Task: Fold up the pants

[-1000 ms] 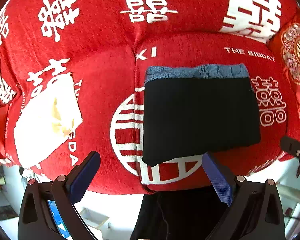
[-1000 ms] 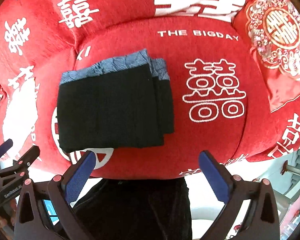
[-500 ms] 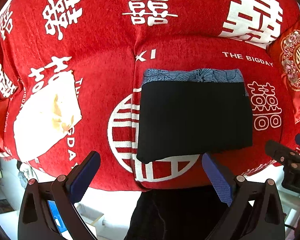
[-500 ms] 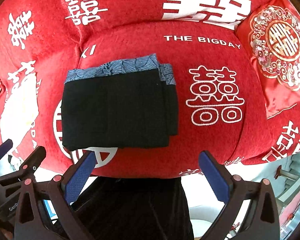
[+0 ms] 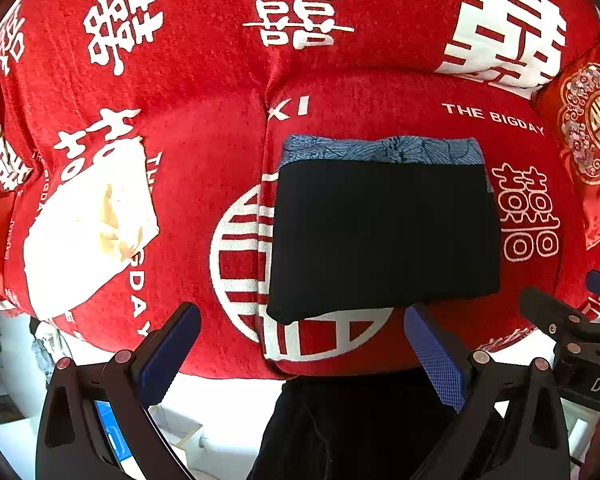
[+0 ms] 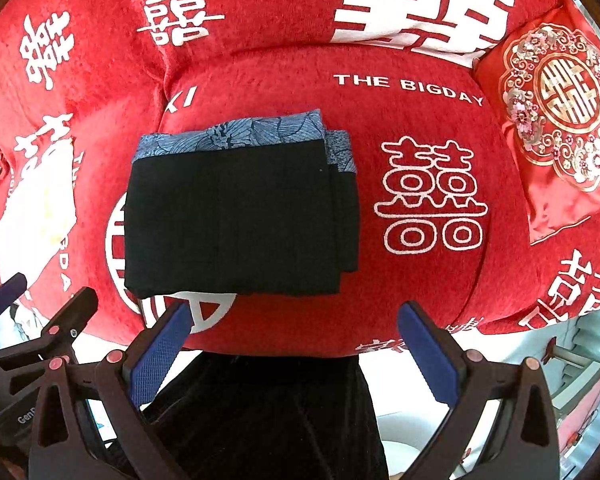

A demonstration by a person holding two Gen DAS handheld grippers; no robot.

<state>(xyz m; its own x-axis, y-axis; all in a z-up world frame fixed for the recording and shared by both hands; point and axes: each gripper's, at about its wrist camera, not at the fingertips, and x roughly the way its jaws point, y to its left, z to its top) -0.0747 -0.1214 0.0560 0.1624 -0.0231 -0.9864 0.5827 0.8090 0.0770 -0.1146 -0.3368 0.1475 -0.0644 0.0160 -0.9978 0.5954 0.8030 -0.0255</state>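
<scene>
Black pants (image 5: pixel 384 232) with a blue patterned waistband lie folded into a flat rectangle on the red sofa seat cushion (image 5: pixel 228 152). They also show in the right wrist view (image 6: pixel 236 216), with stacked layers stepping out at their right edge. My left gripper (image 5: pixel 302 348) is open and empty, held off the cushion's front edge just below the pants. My right gripper (image 6: pixel 292 348) is open and empty, also in front of the cushion, below the pants' lower right part. Neither gripper touches the pants.
A white and cream cloth (image 5: pixel 88 224) lies on the left seat cushion. A red embroidered pillow (image 6: pixel 560 120) leans at the right. The sofa back rises behind the pants. White floor and a dark garment (image 6: pixel 268 420) show below the cushion's front edge.
Both grippers have drawn back a little from the sofa. The folded pants lie still. In each view the other gripper has edged further into the frame.
</scene>
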